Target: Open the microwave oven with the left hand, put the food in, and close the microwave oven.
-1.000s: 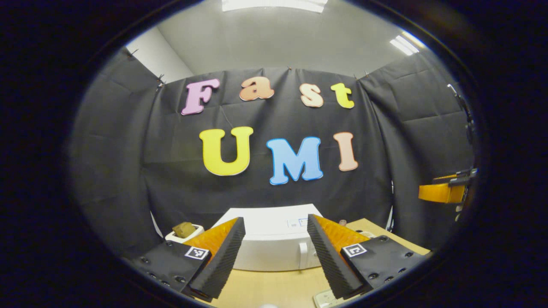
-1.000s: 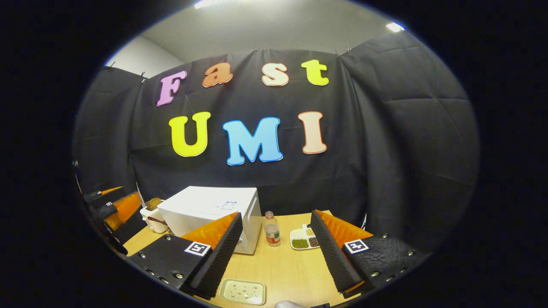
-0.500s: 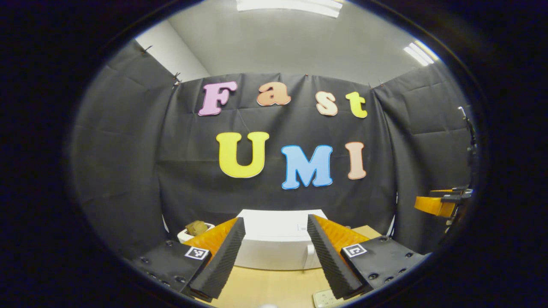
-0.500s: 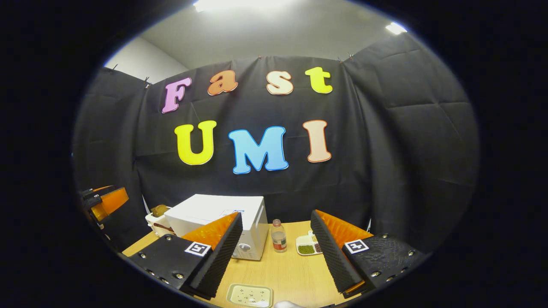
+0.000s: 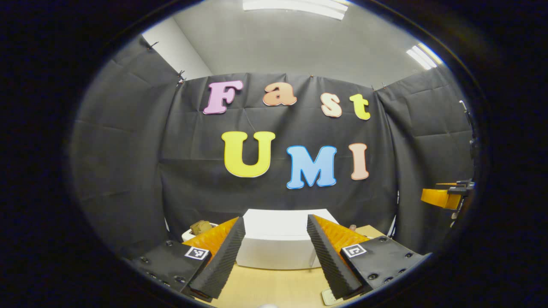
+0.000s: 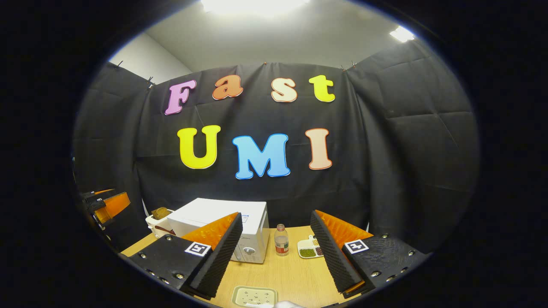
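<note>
- none of the three steps looks done: the microwave oven (image 6: 222, 229) sits shut at the far-left part of the table (image 6: 291, 273), its door flat against the front.
- left gripper (image 5: 274, 256) hangs above the near edge of the table, facing the microwave oven (image 5: 276, 244) head on, with its fingers spread wide and nothing between them; it is well short of the door.
- right gripper (image 6: 276, 256) is also held wide apart and empty, above the near edge of the table, to the right of the oven.
- each tool shows at the rim of the other's view: the left gripper (image 6: 107, 205) at the far left, the right gripper (image 5: 443, 196) at the far right, both up off the table.
- food candidates: a white dish holding something brown (image 6: 158, 216) stands just beside the oven's left side at the far-left corner; a divided plate with green and dark fillings (image 6: 309, 249) lies toward the far edge, right of a small bottle (image 6: 281, 240). which one is meant i cannot tell.
- a pale patterned tray (image 6: 253, 296) lies at the near edge, between the right gripper's fingers.
- left to do, as i judge it: bring the left gripper to the door handle and pull it open, load the food, swing the door shut.
</note>
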Action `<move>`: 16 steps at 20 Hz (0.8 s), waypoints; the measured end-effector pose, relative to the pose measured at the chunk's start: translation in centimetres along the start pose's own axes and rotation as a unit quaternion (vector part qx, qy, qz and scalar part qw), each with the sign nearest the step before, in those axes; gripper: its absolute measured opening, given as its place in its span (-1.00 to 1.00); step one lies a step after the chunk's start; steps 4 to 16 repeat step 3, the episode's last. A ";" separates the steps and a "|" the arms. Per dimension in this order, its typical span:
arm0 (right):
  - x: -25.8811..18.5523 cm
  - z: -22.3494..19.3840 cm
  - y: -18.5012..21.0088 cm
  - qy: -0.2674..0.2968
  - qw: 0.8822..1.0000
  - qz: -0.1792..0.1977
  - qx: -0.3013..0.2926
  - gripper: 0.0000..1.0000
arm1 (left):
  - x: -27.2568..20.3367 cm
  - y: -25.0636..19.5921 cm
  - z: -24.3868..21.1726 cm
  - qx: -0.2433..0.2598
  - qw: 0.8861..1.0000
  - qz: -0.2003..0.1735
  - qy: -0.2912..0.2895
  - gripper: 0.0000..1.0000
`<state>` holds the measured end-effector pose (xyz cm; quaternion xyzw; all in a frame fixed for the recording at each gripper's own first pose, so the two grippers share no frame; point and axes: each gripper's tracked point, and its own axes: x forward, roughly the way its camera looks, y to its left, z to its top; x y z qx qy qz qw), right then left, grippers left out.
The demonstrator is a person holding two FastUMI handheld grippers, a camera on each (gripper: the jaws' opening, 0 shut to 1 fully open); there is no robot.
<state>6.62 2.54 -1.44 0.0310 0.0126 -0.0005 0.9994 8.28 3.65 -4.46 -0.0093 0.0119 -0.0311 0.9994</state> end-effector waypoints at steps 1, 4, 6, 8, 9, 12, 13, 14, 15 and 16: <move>-0.1 0.1 0.3 -0.001 1.000 0.001 -0.003 0.84 | 0.1 0.3 -0.2 -0.001 1.000 -0.001 0.001 0.97; -0.4 0.3 0.9 -0.004 1.000 0.000 -0.006 0.84 | 0.0 0.9 -0.2 0.002 1.000 -0.004 0.001 0.99; -0.4 0.3 0.9 -0.004 1.000 0.000 -0.006 0.84 | 0.0 0.9 -0.2 0.002 1.000 -0.004 0.001 0.99; -0.4 0.3 0.9 -0.004 1.000 0.000 -0.006 0.84 | 0.0 0.9 -0.2 0.002 1.000 -0.004 0.001 0.99; -0.4 0.3 0.9 -0.004 1.000 0.000 -0.006 0.84 | 0.0 0.9 -0.2 0.002 1.000 -0.004 0.001 0.99; -0.4 0.3 0.9 -0.004 1.000 0.000 -0.006 0.84 | 0.0 0.9 -0.2 0.002 1.000 -0.004 0.001 0.99; -0.4 0.3 0.9 -0.004 1.000 0.000 -0.006 0.84 | 0.0 0.9 -0.2 0.002 1.000 -0.004 0.001 0.99; -0.4 0.3 0.9 -0.004 1.000 0.000 -0.006 0.84 | 0.0 0.9 -0.2 0.002 1.000 -0.004 0.001 0.99; -0.4 0.3 0.9 -0.004 1.000 0.000 -0.006 0.84 | 0.0 0.9 -0.2 0.002 1.000 -0.004 0.001 0.99; -0.4 0.3 0.9 -0.004 1.000 0.000 -0.006 0.84 | 0.0 0.9 -0.2 0.002 1.000 -0.004 0.001 0.99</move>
